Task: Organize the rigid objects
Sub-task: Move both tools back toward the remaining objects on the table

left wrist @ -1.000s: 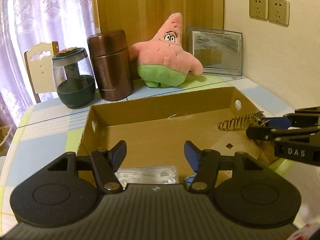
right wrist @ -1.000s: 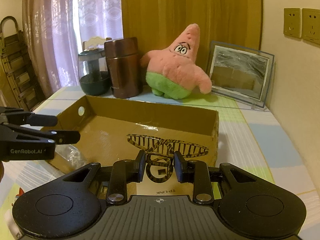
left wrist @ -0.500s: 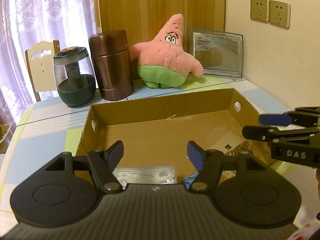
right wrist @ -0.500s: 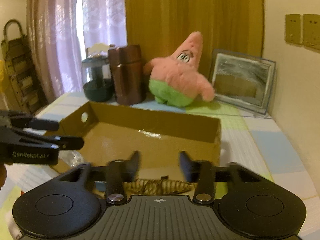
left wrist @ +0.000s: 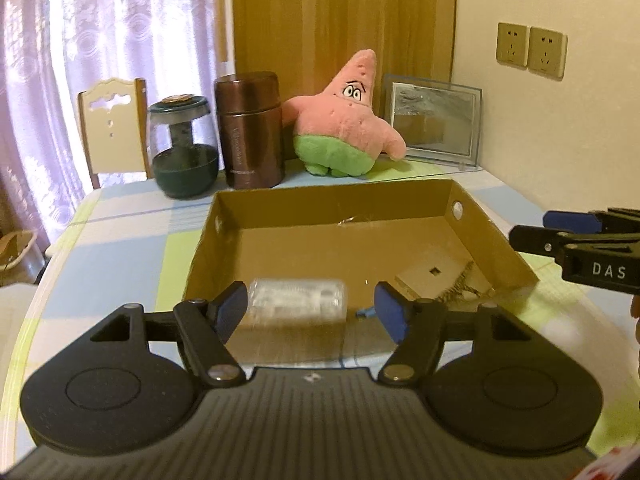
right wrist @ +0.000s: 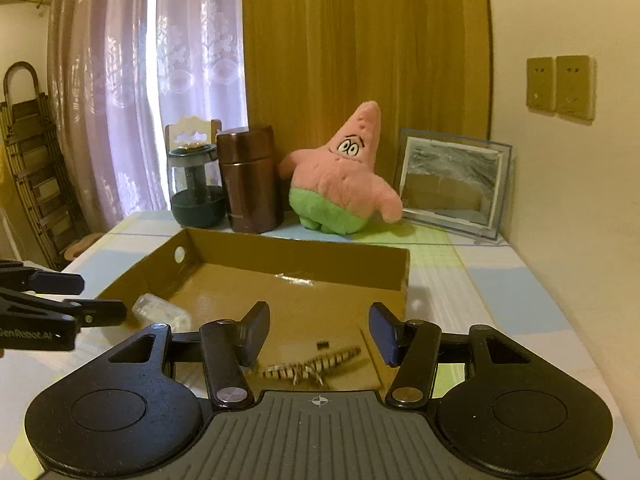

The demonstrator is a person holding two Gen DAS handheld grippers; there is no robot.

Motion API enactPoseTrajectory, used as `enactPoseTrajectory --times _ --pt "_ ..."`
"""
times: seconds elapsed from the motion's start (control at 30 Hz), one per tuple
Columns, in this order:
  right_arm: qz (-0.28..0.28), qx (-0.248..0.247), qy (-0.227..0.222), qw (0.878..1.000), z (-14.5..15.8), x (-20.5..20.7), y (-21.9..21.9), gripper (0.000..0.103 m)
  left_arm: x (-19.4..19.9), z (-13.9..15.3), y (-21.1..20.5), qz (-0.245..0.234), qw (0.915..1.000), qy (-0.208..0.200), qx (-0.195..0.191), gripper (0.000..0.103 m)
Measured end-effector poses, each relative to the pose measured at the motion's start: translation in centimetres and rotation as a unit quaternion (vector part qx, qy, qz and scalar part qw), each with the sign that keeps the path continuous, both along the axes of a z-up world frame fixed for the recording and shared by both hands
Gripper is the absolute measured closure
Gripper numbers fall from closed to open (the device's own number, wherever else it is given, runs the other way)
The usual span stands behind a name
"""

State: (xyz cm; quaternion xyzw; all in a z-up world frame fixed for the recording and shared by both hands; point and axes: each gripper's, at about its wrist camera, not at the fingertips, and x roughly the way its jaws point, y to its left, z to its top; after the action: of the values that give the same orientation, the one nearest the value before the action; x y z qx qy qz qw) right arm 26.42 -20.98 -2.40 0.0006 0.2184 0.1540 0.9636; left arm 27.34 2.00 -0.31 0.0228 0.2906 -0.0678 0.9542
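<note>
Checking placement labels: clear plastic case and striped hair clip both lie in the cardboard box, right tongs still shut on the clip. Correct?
Not quite. The right tongs are open, pads clear of the striped hair clip, which lies loose on the floor of the cardboard box; the right wrist view shows it. The rest holds: the clear plastic case also lies in the box.

The cardboard box (right wrist: 402, 276) is open-topped; its far floor is bare. Inside its near end lie a clear plastic case (left wrist: 297, 301) on the left and a striped hair clip (right wrist: 312, 364) on the right. Behind the box, a jar (left wrist: 182, 146), flask (left wrist: 250, 128) and plush star (left wrist: 344, 120) stand in a row.
</note>
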Motion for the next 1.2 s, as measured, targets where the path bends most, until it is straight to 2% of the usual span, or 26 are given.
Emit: enactPoseTrajectory --times 0.4,0.57,0.83,0.93,1.2 --pt "0.000 0.002 0.045 0.999 -1.7 -7.9 -0.8 0.049 -8.8 -0.6 0.6 0.020 0.9997 0.012 -0.010 0.037" --pt "0.006 0.002 0.060 0.998 -2.4 -10.2 -0.9 0.048 -11.4 -1.5 0.5 0.014 0.9997 0.021 0.002 0.035" --pt "0.009 -0.002 0.076 0.997 -3.7 -12.2 -1.3 0.039 -14.3 -3.0 -0.8 -0.004 0.9991 0.033 0.027 0.033" --pt "0.018 -0.001 0.076 0.997 -4.4 -12.6 -1.2 0.033 -14.8 -3.3 -1.3 -0.013 0.9989 0.034 0.030 0.031" --pt "0.053 -0.001 0.099 0.994 -6.0 -12.5 0.3 0.028 -14.9 -4.4 -1.3 -0.024 0.9984 0.040 0.032 0.027"
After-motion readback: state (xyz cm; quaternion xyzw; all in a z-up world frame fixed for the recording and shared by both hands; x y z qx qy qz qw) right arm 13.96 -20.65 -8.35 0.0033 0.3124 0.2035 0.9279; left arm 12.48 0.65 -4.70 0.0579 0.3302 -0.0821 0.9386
